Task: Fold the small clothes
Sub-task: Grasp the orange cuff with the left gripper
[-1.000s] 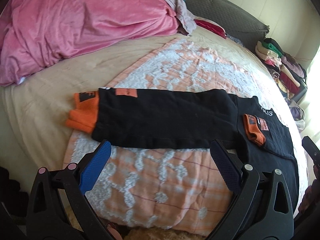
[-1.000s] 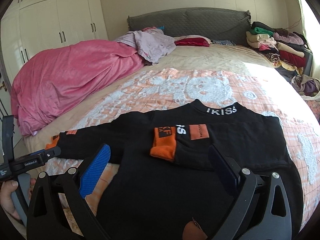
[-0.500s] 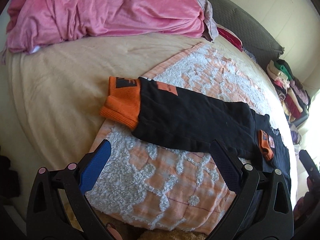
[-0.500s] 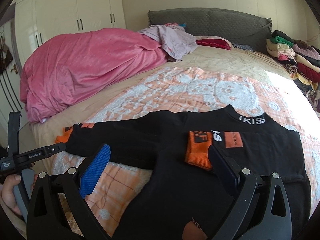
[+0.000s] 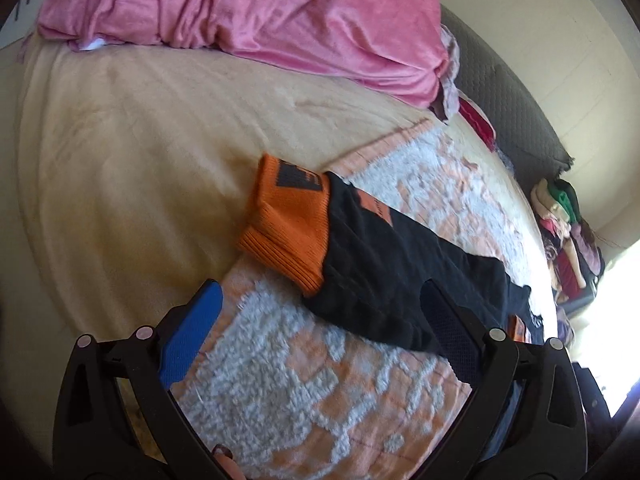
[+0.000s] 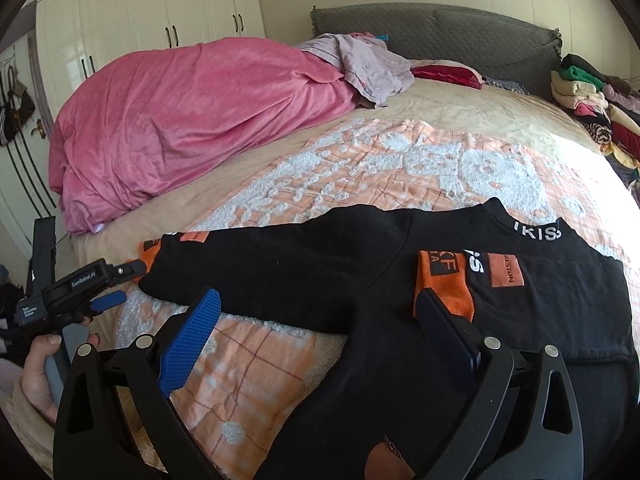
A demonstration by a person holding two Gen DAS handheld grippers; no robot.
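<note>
Both pairs of jaws stand spread, pinching nothing. The left gripper (image 5: pixel 320 332) faces the orange cuff (image 5: pixel 286 226) of the outstretched sleeve (image 5: pixel 400 276), which lies just ahead of its fingertips, a little toward the dark pad. The sleeve's long axis runs from that cuff, at the bed's left edge, away to the right into the body of the black top (image 6: pixel 400 360). The top lies flat on the orange-and-white blanket (image 6: pixel 256 364) near the bed's front edge, its other sleeve already folded across the chest. The right gripper (image 6: pixel 320 316) hovers over the body, well apart from the free cuff. So the left gripper is the nearer, and I judge the cuff its likely target. A pink duvet (image 6: pixel 192 120) is heaped beyond.
</note>
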